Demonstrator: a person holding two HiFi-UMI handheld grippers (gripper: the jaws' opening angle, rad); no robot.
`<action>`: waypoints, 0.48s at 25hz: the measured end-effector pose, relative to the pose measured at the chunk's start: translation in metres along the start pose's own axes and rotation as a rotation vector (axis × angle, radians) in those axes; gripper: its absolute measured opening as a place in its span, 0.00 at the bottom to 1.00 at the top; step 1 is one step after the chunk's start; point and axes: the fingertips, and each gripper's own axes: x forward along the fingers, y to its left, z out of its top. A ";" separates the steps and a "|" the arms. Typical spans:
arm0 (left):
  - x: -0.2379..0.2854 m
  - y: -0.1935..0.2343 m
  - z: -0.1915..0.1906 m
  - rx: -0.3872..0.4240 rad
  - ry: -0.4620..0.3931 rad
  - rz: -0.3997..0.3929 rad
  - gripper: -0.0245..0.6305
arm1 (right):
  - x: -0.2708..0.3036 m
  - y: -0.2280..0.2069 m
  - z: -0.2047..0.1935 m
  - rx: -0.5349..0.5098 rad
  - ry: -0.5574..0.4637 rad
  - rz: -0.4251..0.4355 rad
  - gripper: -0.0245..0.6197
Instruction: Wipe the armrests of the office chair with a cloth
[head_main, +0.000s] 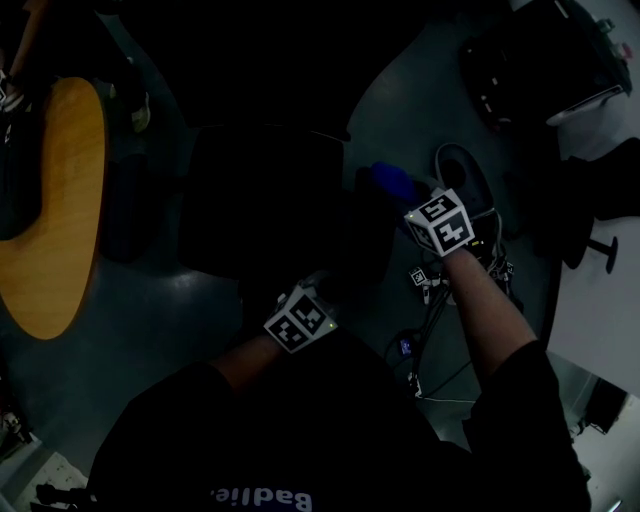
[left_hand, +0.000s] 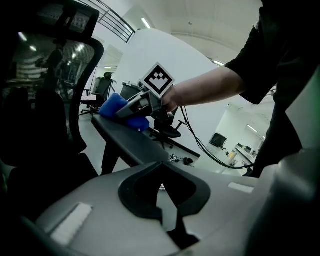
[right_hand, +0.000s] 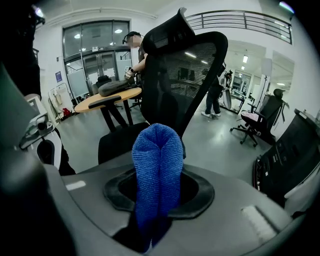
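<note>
**Right gripper** (right_hand: 159, 202): clenched on the folded blue cloth (right_hand: 156, 155), which sticks out forward past the jaw tips toward the chair backrest (right_hand: 192, 75).

**Left gripper** (left_hand: 162, 197): jaws drawn together with nothing between them. It takes no part in the wipe.

**Position of cloth:** in the left gripper view the cloth (left_hand: 112, 105) is pressed onto the top of the armrest (left_hand: 127, 142) at its far end, next to the backrest, with the right gripper (left_hand: 134, 106) directly behind it.

**Governing relation:** the armrest's long axis runs from that far end back toward the near side, ending just ahead of the left gripper. The unwiped length appears to lie on the near side of the cloth, so the stroke should be drawn along this axis. The right gripper is the nearer one and is already in contact.

**Head view:** too dark to confirm the armrest. Only the cloth (head_main: 392, 180) and both grippers are distinguishable.
</note>
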 end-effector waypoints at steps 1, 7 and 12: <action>0.000 0.000 0.000 0.003 0.004 0.004 0.06 | -0.002 0.001 -0.001 0.003 -0.001 -0.001 0.24; 0.000 -0.001 0.002 0.001 -0.009 0.001 0.06 | -0.007 0.008 -0.007 0.026 -0.007 -0.006 0.24; 0.002 -0.001 0.002 0.008 -0.007 0.000 0.06 | -0.012 0.012 -0.014 0.035 -0.014 -0.008 0.24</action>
